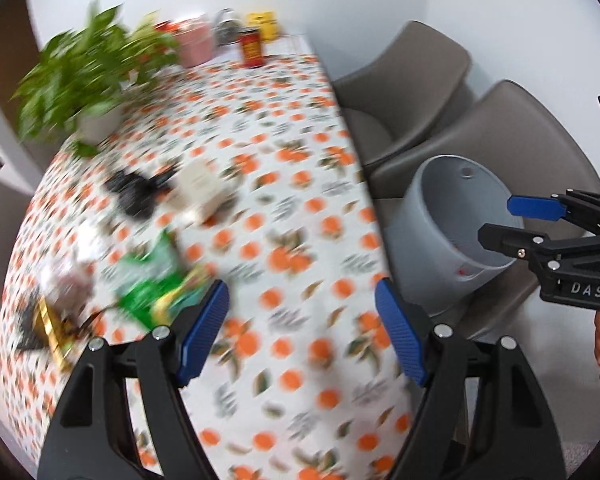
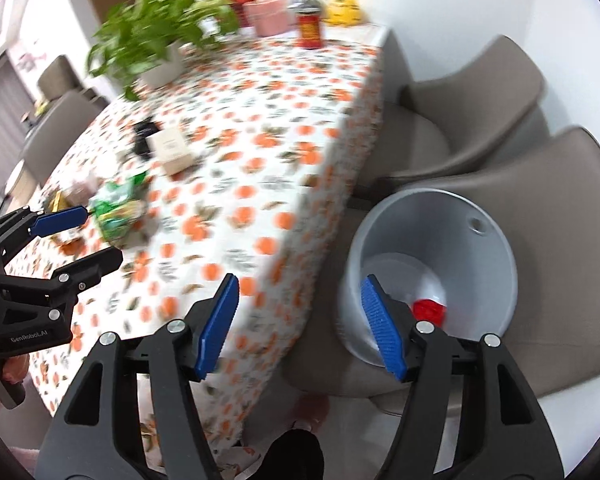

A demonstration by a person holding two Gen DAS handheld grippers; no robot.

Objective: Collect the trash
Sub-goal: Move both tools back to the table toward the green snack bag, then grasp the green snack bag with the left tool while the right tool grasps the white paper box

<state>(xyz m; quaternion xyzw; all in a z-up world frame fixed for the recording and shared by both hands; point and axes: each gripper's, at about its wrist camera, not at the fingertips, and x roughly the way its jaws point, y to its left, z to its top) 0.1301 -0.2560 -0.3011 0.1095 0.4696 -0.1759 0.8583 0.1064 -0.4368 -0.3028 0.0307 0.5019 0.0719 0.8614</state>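
A grey bin stands on a brown chair by the table's right edge; in the right wrist view the bin holds a red piece of trash. Trash lies on the orange-print tablecloth: a green wrapper, a beige box, a black crumpled piece and a gold wrapper. My left gripper is open and empty over the table, right of the green wrapper. My right gripper is open and empty between the table edge and the bin.
A potted plant, a pink container, a red can and a yellow box stand at the table's far end. Two brown chairs stand along the table's right side. The views are motion-blurred.
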